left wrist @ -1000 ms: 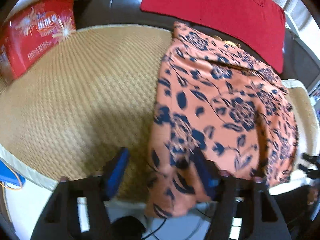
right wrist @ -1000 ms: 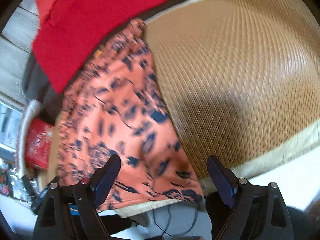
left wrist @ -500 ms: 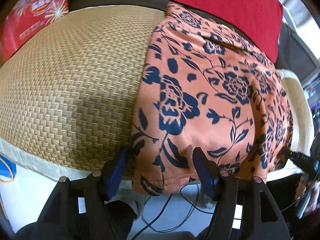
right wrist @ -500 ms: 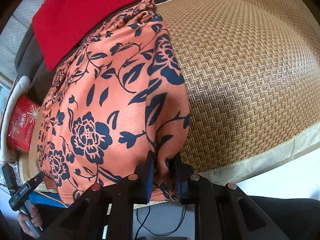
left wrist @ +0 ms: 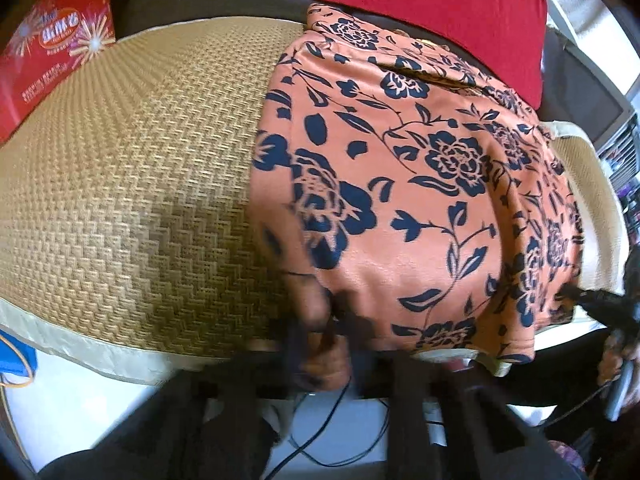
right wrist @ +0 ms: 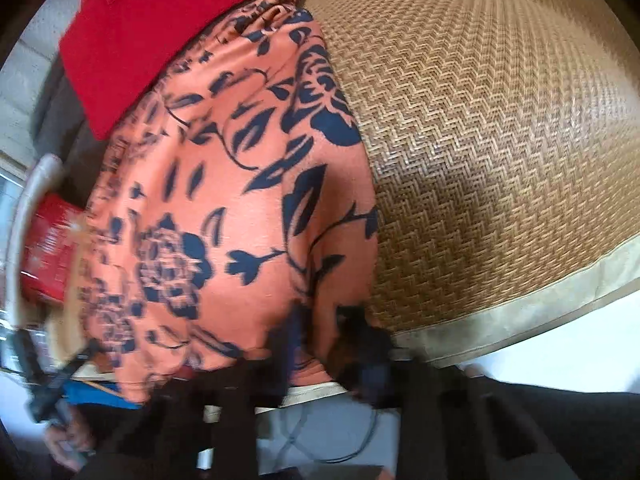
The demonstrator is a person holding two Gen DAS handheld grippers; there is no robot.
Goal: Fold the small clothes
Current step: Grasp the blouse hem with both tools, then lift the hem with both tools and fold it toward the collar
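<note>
Across the woven mat point(left wrist: 132, 184), the largest thing in view, an orange floral garment point(left wrist: 404, 184) lies spread flat, its near hem hanging over the mat's pale cloth border. Beyond the garment, at the mat's far edge, lies a red cloth point(left wrist: 400, 4), its edge just beside the garment's gathered top. Off the mat's far left corner stands a red printed box point(left wrist: 52, 60). At the garment's near left corner, the left claw point(left wrist: 324, 328) is pinched narrow on a fold of the hem, blurred. At the garment's near right corner, the right claw point(right wrist: 320, 344) is likewise closed tight on the hem, with the orange fabric bunched between its dark fingers point(right wrist: 360, 332).
</note>
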